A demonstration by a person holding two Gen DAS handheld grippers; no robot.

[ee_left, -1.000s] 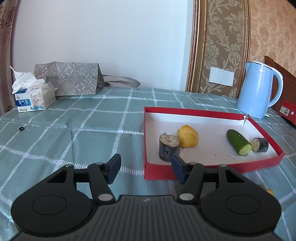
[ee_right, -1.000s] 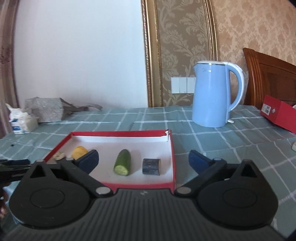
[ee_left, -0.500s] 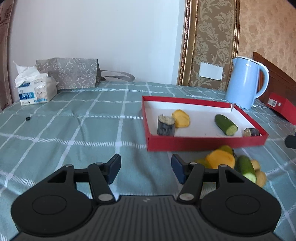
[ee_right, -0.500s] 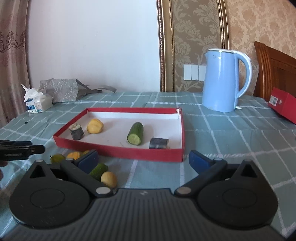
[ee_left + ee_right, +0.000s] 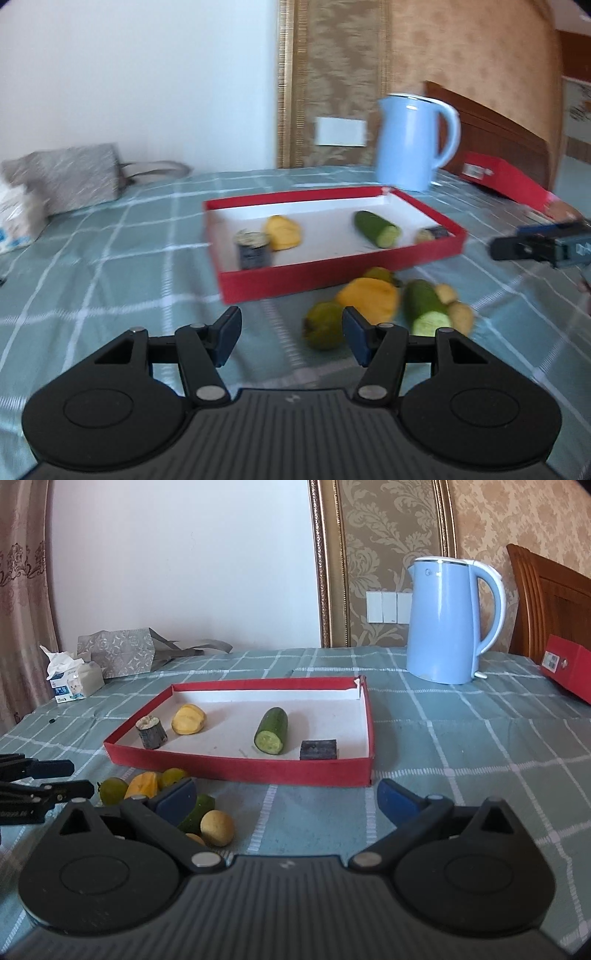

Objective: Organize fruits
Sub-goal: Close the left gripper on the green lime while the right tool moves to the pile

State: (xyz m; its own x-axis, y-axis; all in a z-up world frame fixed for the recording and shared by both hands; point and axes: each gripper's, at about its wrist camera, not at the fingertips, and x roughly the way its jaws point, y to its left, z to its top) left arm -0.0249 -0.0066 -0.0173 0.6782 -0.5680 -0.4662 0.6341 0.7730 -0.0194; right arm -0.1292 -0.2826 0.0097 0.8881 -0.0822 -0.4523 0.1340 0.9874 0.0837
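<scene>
Right wrist view: four pieces lie inside the red tray, a loose pile waits just before it, both claws gape empty

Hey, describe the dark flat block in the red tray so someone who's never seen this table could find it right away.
Find the shallow red tray in the middle of the checked tablecloth, in front of the blue kettle. The block lies in the tray's near corner on the kettle's side, just beside the cut cucumber. It is the only squarish, near-black piece; the others are round, yellow or green.
</scene>
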